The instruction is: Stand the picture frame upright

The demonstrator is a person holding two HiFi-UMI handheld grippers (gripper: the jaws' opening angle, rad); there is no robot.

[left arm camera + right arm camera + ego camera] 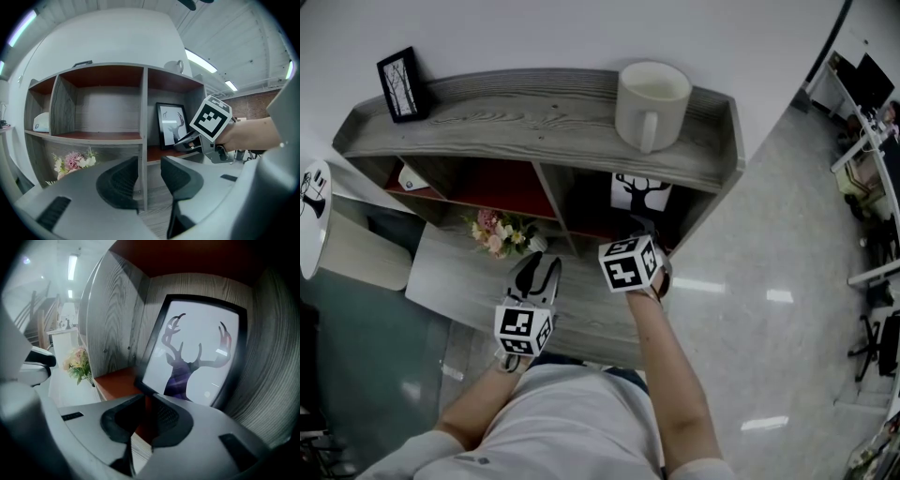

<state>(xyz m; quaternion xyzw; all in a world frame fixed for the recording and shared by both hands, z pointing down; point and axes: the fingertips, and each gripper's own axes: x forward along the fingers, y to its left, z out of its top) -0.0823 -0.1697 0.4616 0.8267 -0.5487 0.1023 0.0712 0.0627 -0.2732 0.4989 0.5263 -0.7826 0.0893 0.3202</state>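
The picture frame (639, 192) with a black antlered silhouette stands in the shelf's lower right cubby, leaning back against its rear wall (169, 123) (197, 357). My right gripper (645, 228) reaches into that cubby (180, 143). In its own view the jaws (146, 401) leave only a narrow slit, with red shelf floor showing through it. The frame's lower left corner sits just past the tips, and I cannot tell whether they touch. My left gripper (539, 262) hovers over the desk in front of the shelf's divider, open with nothing between its fingers (149, 176).
The grey wooden shelf (534, 122) carries a large white mug (652, 101) and a small black frame (401, 86) on top. Pink flowers (499, 232) (72, 161) sit under the left cubby. A white object (42, 123) lies in the far left cubby.
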